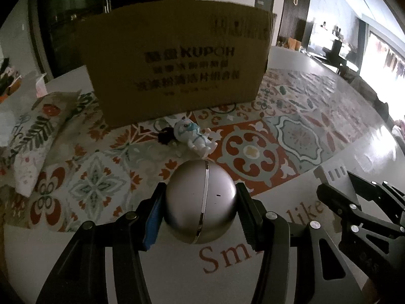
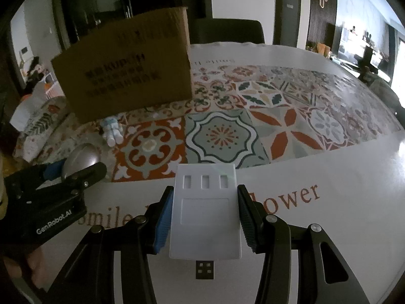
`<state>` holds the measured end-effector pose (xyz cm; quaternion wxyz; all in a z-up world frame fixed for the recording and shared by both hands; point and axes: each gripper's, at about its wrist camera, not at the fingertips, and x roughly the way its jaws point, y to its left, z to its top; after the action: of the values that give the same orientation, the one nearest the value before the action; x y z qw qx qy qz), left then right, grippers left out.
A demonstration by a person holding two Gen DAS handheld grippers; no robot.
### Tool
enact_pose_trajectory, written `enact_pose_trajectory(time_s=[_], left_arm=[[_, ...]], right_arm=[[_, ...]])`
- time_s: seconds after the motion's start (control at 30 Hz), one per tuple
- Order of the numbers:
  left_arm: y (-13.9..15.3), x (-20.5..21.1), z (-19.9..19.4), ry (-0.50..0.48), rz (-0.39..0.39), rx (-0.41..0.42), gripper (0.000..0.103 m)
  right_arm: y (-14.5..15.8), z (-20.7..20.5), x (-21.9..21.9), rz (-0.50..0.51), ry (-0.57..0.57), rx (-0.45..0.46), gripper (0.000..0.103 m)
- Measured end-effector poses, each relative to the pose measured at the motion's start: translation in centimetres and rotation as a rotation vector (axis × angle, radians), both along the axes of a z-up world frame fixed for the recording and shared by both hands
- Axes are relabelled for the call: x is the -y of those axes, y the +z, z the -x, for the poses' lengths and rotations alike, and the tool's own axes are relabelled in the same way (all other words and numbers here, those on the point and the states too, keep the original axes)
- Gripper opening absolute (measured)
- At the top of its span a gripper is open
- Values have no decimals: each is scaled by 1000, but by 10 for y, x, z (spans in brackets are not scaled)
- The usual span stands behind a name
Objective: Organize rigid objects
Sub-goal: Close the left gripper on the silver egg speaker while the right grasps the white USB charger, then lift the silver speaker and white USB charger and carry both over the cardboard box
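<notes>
A: Left tongs (image 1: 200, 211) pinch the round silver metal pod (image 1: 200, 201); right tongs (image 2: 205, 217) pinch the flat white plastic USB hub (image 2: 205, 212).

B: Ahead, the brown cardboard box (image 1: 174, 63) waits on the surface (image 2: 341, 223); the small white toy figure (image 1: 195, 136) before it remains.

White USB hub (image 2: 205, 217) between right gripper (image 2: 203, 221) jaws.

A brown cardboard box (image 1: 174, 65) stands on the patterned worktop (image 1: 291, 131); a small white toy figure (image 1: 195, 136) lies just before it.
</notes>
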<state>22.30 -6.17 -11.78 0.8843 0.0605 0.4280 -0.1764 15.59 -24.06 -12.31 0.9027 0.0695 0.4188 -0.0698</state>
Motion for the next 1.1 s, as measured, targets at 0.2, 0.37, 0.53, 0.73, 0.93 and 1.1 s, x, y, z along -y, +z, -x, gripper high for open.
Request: enact_pose_trajectory(time_s=[0.2, 0.37, 0.53, 0.73, 0.93, 1.1], left_arm=[[13, -7, 9, 31, 16, 18, 53], [26, -12, 16, 54, 30, 42, 53], [40, -19, 20, 81, 39, 71, 53], [58, -25, 19, 110, 50, 104, 53], [74, -32, 13, 134, 58, 129, 53], [88, -34, 3, 140, 77, 143, 53]], right_arm=[[11, 5, -3, -10, 20, 34, 49], [23, 7, -7, -20, 43, 70, 49], [37, 9, -12, -26, 66, 118, 49], [54, 3, -16, -34, 101, 174, 49], [71, -6, -21, -34, 132, 232, 49], [86, -16, -24, -31, 153, 268, 49]])
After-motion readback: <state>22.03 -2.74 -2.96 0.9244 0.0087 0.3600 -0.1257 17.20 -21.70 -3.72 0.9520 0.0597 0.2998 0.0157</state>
